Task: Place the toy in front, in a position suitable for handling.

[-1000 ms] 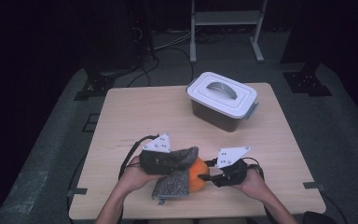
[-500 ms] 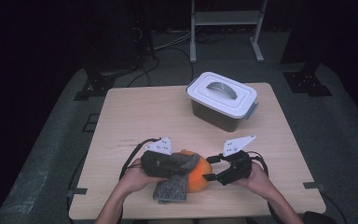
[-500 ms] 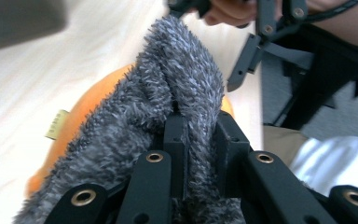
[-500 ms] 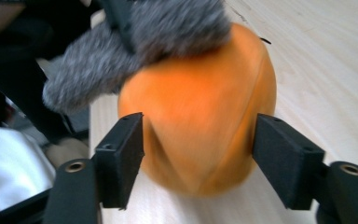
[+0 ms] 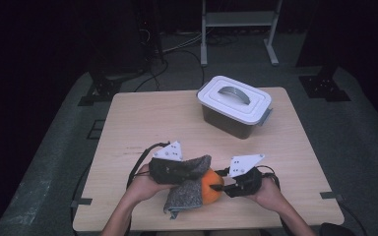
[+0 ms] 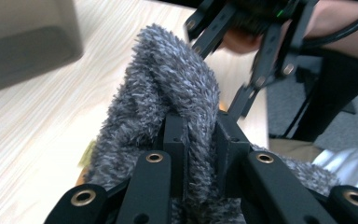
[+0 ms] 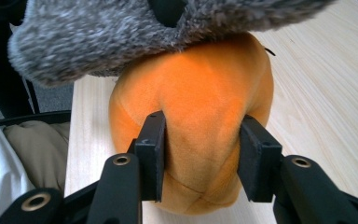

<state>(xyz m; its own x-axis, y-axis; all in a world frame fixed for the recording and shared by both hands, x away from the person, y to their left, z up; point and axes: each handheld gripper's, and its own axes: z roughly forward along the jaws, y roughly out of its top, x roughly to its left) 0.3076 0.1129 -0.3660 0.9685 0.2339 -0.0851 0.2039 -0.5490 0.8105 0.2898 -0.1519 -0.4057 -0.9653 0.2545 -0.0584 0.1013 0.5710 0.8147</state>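
near the table's (image 5: 142, 123) front edge, left gripper (image 5: 177, 168) pinches a grey cloth (image 5: 189, 189) over an orange plush (image 5: 210, 187) that the right gripper (image 5: 226, 184) clamps.

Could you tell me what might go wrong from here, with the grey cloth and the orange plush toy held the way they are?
The right gripper, whose jaws have just been closing, pinches the soft orange plush toy; its plush could squash and slip out. The left gripper clamps only a fold of the grey cloth, so a pull might tug it free. Both sit near the table's front edge, so a dropped toy could roll off.
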